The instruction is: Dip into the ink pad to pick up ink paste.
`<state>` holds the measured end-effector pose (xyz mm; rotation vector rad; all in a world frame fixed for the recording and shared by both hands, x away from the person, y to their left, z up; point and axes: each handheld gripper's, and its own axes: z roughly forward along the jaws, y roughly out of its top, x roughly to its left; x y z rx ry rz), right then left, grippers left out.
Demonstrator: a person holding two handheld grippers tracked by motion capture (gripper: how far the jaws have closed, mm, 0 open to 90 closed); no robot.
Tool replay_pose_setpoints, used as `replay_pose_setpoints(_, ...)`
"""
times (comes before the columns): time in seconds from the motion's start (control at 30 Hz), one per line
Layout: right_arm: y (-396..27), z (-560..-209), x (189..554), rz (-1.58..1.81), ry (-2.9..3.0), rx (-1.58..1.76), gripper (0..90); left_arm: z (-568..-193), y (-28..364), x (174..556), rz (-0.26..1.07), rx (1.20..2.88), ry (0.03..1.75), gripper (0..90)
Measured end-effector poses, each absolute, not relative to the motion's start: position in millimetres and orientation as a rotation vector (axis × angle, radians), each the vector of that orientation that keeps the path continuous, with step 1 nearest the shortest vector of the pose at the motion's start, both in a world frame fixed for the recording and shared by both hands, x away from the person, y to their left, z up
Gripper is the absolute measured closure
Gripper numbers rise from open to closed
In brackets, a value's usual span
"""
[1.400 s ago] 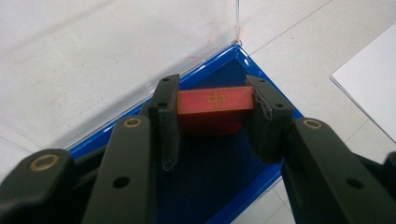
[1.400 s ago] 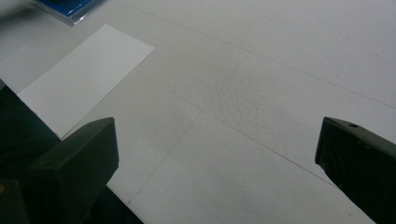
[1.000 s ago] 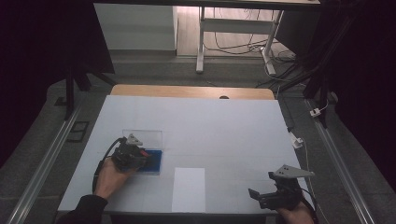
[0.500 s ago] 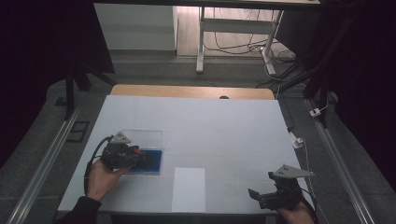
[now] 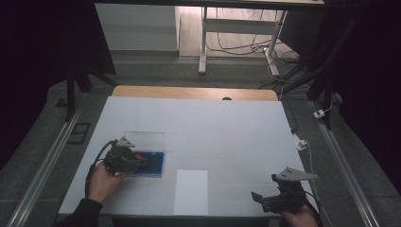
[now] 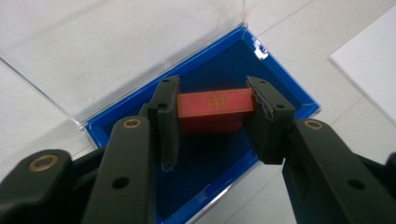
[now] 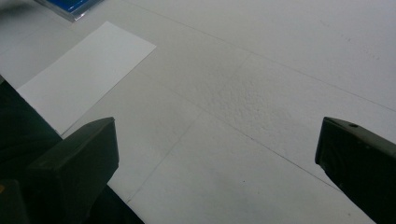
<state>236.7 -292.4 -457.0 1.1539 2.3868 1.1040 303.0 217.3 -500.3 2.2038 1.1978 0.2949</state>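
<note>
Here, at the near edge of the table (image 5: 236,123), the right gripper (image 5: 265,198) rests low by the right corner, its jaws spread wide with only bare tabletop between them, as the right gripper view shows. Just beside it toward the middle lies a white sheet of paper (image 5: 190,191), flat on the surface and apart from everything else. Farther left, the left gripper (image 6: 212,121) is clenched on a small red block (image 6: 212,109), one pad pressing each end; the block bears a gold mark on its upper face. It sits over the dark blue lining of an open blue case (image 6: 280,88), and whether its underside touches the lining I cannot tell. Beyond the case, its clear lid (image 6: 116,42) lies opened back on the table. In the high view the case (image 5: 153,163) sits near the table's left side.
</note>
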Motion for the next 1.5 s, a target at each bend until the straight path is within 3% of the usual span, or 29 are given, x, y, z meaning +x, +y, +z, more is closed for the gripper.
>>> replay_pose_setpoints(0.67,-291.5,-457.6,237.5,1.101,2.391,1.162,0.0,-507.3,207.2,294.1,0.412,2.235,1.182,58.9)
replay_pose_setpoints(0.97,-293.2,-457.9,238.3,1.110,2.391,1.178,0.0,-510.4,221.4,299.4,0.285,2.140,1.223,58.9)
replay_pose_setpoints(1.27,-291.5,-458.0,238.8,1.092,2.400,1.173,0.0,-506.5,206.1,295.4,0.406,2.240,1.193,58.8)
replay_pose_setpoints(1.5,-290.6,-458.3,240.5,1.092,2.407,1.174,0.0,-507.5,214.4,298.0,0.335,2.183,1.219,58.5)
